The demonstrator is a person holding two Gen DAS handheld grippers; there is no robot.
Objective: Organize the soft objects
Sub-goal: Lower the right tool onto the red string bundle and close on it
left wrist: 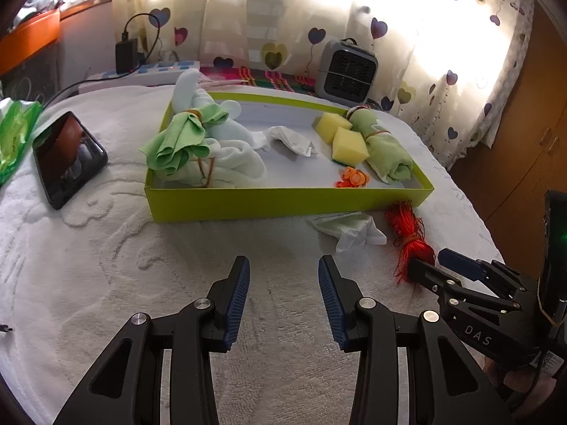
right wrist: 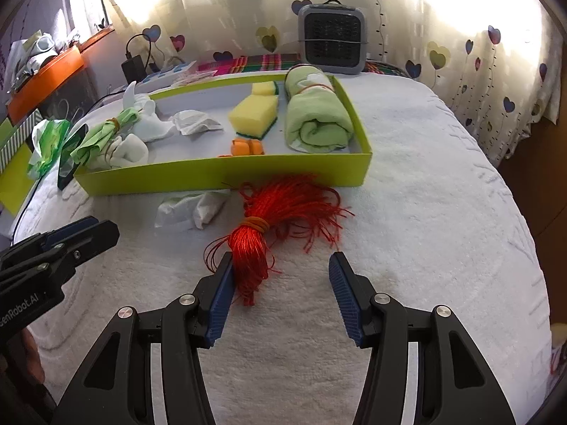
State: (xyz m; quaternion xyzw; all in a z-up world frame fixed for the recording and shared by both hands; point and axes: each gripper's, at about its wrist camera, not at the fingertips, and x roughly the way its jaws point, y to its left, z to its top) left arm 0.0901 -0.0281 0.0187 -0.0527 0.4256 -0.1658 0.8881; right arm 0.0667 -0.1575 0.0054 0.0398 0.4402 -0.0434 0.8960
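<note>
Left claw (left wrist: 283,297): jaws apart, empty, over bare white bedspread (left wrist: 106,265) | Right claw (right wrist: 281,292): jaws wide, its left pad touching red thread bundle (right wrist: 255,244), not clamped | Bundle lies just outside green tray (right wrist: 212,173) front wall, beside crumpled tissue (right wrist: 187,209)

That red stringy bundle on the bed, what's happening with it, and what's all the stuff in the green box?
A person holding two grippers is tidying soft things into the shallow lime-green cardboard box. The right gripper is open around the near end of the red thread bundle tied with a rubber band, one finger against it, not squeezing. The left gripper hangs open over the white bedspread. A crumpled white tissue lies outside too. Yellow sponges and a rolled green towel are already inside.
</note>
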